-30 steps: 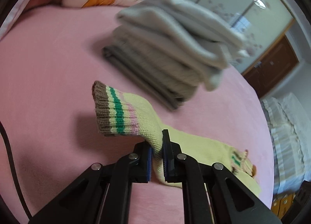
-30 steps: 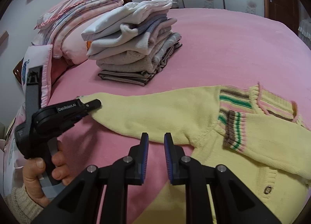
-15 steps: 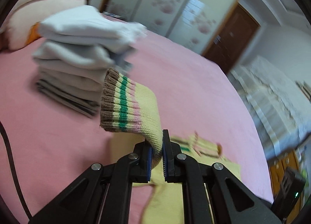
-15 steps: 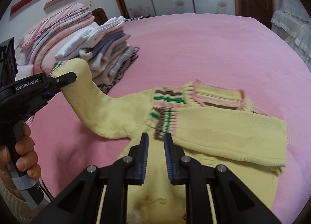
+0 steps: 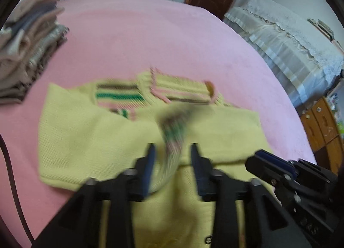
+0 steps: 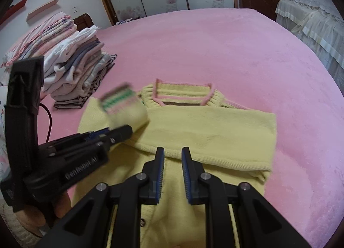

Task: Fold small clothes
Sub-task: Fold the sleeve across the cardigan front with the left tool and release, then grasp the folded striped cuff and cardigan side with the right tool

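**Second sleeve coming across, body fold still to do**

Progress: the yellow cardigan point(image 6: 206, 131) lies flat on the pink bedspread point(image 6: 215, 43), collar away from me. One sleeve already lies folded across the chest, its edge running straight over the front. The other sleeve point(image 6: 126, 108), striped cuff leading, sits over the left shoulder area and looks blurred, so I judge it is in the middle of dropping into place. Left to do, as I read it: settle that sleeve flat, then fold the body up from the hem, then move it to the stack of folded clothes point(image 6: 81, 71) standing well apart to the left.

Left gripper point(image 5: 172, 157): low over the chest of the cardigan, pointing toward the collar. My jaws stand spread, with the cuff end of the sleeve lying loose in the gap between them; the picture is smeared, but I see no pinch on the knit.

Right gripper point(image 6: 173, 161): hovering over the lower front, near the button placket, tips just short of the folded sleeve's edge. Fingers parted with a narrow gap, holding nothing. From this side the left tool's tips sit just beside the striped cuff.
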`<state>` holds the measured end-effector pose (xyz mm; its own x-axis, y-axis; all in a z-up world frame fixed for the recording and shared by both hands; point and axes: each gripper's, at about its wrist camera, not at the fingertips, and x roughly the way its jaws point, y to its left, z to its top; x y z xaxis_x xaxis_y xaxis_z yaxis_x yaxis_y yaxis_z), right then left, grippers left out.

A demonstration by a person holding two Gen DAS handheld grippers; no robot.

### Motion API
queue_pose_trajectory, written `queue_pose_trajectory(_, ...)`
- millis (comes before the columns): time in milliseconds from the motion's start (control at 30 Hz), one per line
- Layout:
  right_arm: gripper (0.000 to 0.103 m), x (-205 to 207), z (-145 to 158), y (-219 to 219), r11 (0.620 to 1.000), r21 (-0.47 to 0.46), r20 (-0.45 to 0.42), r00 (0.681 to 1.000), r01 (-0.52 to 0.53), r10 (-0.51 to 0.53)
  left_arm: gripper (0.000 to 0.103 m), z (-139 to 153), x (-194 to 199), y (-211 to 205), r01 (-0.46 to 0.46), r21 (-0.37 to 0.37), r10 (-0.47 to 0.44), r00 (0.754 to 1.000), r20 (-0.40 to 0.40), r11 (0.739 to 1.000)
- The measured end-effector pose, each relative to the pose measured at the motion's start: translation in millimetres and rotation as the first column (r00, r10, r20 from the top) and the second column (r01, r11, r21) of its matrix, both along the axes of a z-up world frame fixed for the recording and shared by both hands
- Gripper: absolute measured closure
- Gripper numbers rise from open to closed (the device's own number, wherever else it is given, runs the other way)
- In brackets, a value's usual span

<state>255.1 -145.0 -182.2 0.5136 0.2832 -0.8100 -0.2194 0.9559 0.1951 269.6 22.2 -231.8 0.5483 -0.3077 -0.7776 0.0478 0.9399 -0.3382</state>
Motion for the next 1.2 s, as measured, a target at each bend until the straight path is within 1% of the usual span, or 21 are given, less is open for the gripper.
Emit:
queue_pose_trajectory(33,0.087,1,-2,-3,1.000,-0.001,-0.009,1.000,0.004,-0.004,0.048,-1,-3,0,0.005,-0.024,-0.005,1.000,-0.001,1.000)
queue_pose_trajectory(67,0.087,1,-4,-7,1.000,0.003,-0.017,1.000,0.007,-0.006,0.039,-1,-6,-1,0.005,-0.032,-0.005,1.000,0.008,0.999)
queue_pose_trajectory(133,0.087,3,-7,-12,1.000,0.019,-0.026,1.000,0.009,-0.008,0.035,-1,-12,0,0.000,-0.031,0.001,0.999,0.034,1.000)
queue_pose_trajectory(167,0.087,2,-8,-12,1.000,0.028,-0.029,1.000,0.007,-0.006,0.035,1,-15,1,0.003,-0.033,-0.002,0.999,0.041,0.999)
queue_pose_trajectory(233,0.087,6,-9,-16,0.997,0.077,-0.044,0.999,0.008,-0.004,0.035,2,-21,8,0.014,-0.054,-0.012,0.999,0.045,0.998)
queue_pose_trajectory(300,0.086,10,-10,-19,0.992,0.126,-0.066,0.998,0.001,0.008,0.035,3,-20,15,0.001,-0.047,0.001,0.999,0.042,0.999)
queue_pose_trajectory(367,0.077,14,-14,-18,0.988,0.153,-0.093,0.996,-0.004,0.019,0.035,2,-27,28,-0.033,-0.035,0.034,0.999,0.040,0.999)
queue_pose_trajectory(400,0.068,16,-16,-18,0.987,0.161,-0.103,0.995,-0.003,0.020,0.035,1,-31,38,-0.051,-0.029,0.052,0.998,0.037,0.998)
queue_pose_trajectory(433,0.066,19,-18,-17,0.987,0.162,-0.107,0.994,-0.004,0.021,0.035,1,-34,49,-0.075,-0.017,0.076,0.997,0.031,0.997)
queue_pose_trajectory(500,0.066,22,-21,-16,0.986,0.166,-0.114,0.993,-0.010,0.030,0.035,-2,-42,68,-0.110,-0.001,0.110,0.994,0.026,0.994)
queue_pose_trajectory(600,0.066,33,-27,-13,0.982,0.188,-0.125,0.991,-0.012,0.036,0.035,-9,-51,99,-0.175,0.057,0.175,0.985,0.003,0.983)
queue_pose_trajectory(633,0.066,36,-29,-11,0.982,0.188,-0.125,0.991,-0.014,0.038,0.034,-13,-53,107,-0.186,0.066,0.186,0.982,-0.003,0.980)
queue_pose_trajectory(800,0.066,55,-46,3,0.984,0.174,-0.160,0.986,-0.026,0.055,0.034,-34,-55,139,-0.211,0.083,0.217,0.974,-0.072,0.974)
queue_pose_trajectory(900,0.064,59,-52,15,0.987,0.153,-0.151,0.986,-0.046,0.069,0.034,-42,-58,147,-0.219,0.072,0.224,0.971,-0.081,0.973)
queue_pose_trajectory(933,0.064,59,-52,19,0.987,0.149,-0.142,0.987,-0.056,0.077,0.034,-44,-57,148,-0.220,0.066,0.225,0.971,-0.084,0.973)
queue_pose_trajectory(967,0.067,58,-51,21,0.987,0.149,-0.134,0.987,-0.063,0.084,0.034,-45,-56,149,-0.222,0.063,0.227,0.970,-0.085,0.973)
queue_pose_trajectory(1033,0.089,54,-45,26,0.981,0.161,-0.110,0.986,-0.105,0.124,0.034,-47,-53,147,-0.222,0.058,0.226,0.970,-0.084,0.973)
queue_pose_trajectory(1067,0.091,52,-42,28,0.980,0.161,-0.101,0.986,-0.116,0.133,0.034,-47,-52,146,-0.221,0.057,0.225,0.971,-0.082,0.974)
queue_pose_trajectory(1133,0.093,47,-31,28,0.980,0.152,-0.071,0.988,-0.126,0.138,0.034,-47,-49,145,-0.216,0.060,0.221,0.972,-0.079,0.974)
queue_pose_trajectory(1200,0.093,43,-11,28,0.981,0.139,-0.022,0.990,-0.135,0.140,0.034,-48,-46,143,-0.215,0.063,0.220,0.972,-0.077,0.974)
